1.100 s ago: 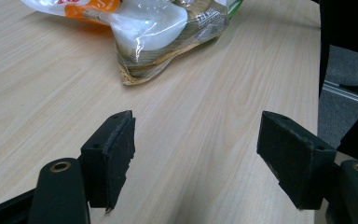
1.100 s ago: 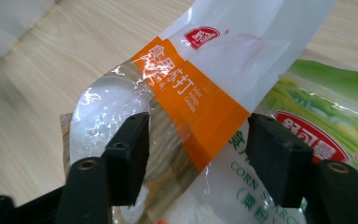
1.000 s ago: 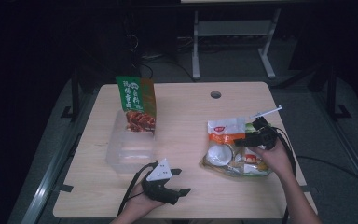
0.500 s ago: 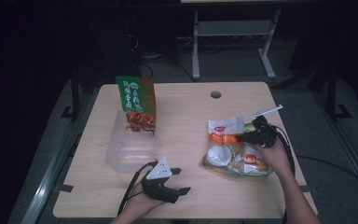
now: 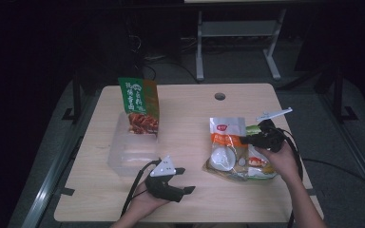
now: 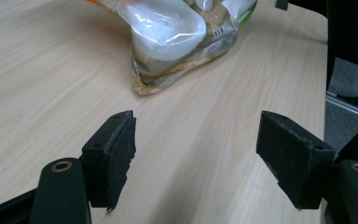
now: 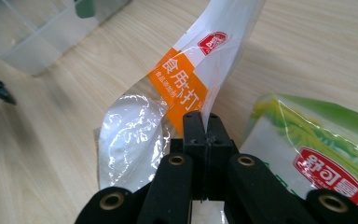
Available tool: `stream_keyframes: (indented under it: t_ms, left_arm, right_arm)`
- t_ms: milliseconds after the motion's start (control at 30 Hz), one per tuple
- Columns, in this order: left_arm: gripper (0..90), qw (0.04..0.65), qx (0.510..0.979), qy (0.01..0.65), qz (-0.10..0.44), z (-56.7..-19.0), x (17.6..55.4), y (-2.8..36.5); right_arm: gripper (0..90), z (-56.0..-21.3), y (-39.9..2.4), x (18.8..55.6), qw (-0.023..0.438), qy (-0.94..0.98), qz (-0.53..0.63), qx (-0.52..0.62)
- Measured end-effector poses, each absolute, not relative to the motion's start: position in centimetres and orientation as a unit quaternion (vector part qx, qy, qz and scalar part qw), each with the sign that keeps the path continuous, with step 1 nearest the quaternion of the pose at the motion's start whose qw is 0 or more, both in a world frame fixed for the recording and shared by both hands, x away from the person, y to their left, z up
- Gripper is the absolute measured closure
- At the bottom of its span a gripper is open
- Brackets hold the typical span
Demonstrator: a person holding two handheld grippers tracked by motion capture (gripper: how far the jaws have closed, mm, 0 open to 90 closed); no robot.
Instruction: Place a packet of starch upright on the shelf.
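Observation:
Several snack packets lie in a pile at the table's right. On top is a white and orange bag (image 5: pixel 225 137) (image 7: pixel 182 79). My right gripper (image 5: pixel 244 140) (image 7: pixel 203 123) has just been closing, and its jaws now meet on the bag's thin right edge, pinching the film. A green and white packet (image 7: pixel 307 140) (image 5: pixel 254 129) lies just beside it. My left gripper (image 5: pixel 186 180) (image 6: pixel 196 149) rests open near the front edge with bare table between its jaws. It points at the pile's clear-wrapped white bowl (image 6: pixel 163 28).
A clear plastic box (image 5: pixel 126 156) sits at the left of the wooden table (image 5: pixel 185 118), and a tall green snack bag (image 5: pixel 140 104) stands in its far end. There is a cable hole (image 5: pixel 220 96) near the far edge. Dark floor and a metal frame lie beyond.
The right gripper's jaws have come together on the edge of the white and orange bag. The left hand and gripper have stayed where they were.

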State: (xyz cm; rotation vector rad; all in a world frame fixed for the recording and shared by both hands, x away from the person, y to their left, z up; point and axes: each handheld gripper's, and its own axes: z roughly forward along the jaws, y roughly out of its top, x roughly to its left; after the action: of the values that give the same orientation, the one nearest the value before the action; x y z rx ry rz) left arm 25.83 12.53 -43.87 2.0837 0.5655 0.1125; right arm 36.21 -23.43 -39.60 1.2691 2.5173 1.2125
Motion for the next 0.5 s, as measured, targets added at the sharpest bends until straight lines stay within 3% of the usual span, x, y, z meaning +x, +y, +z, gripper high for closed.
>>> stream_keyframes:
  t_ms: [500]
  left_arm:
    - [31.9,0.473,0.847,0.24,0.038,-43.0,28.3,10.2]
  right_arm:
    - [89.7,-37.5,-22.2,33.5,0.042,0.824,0.438,0.356]
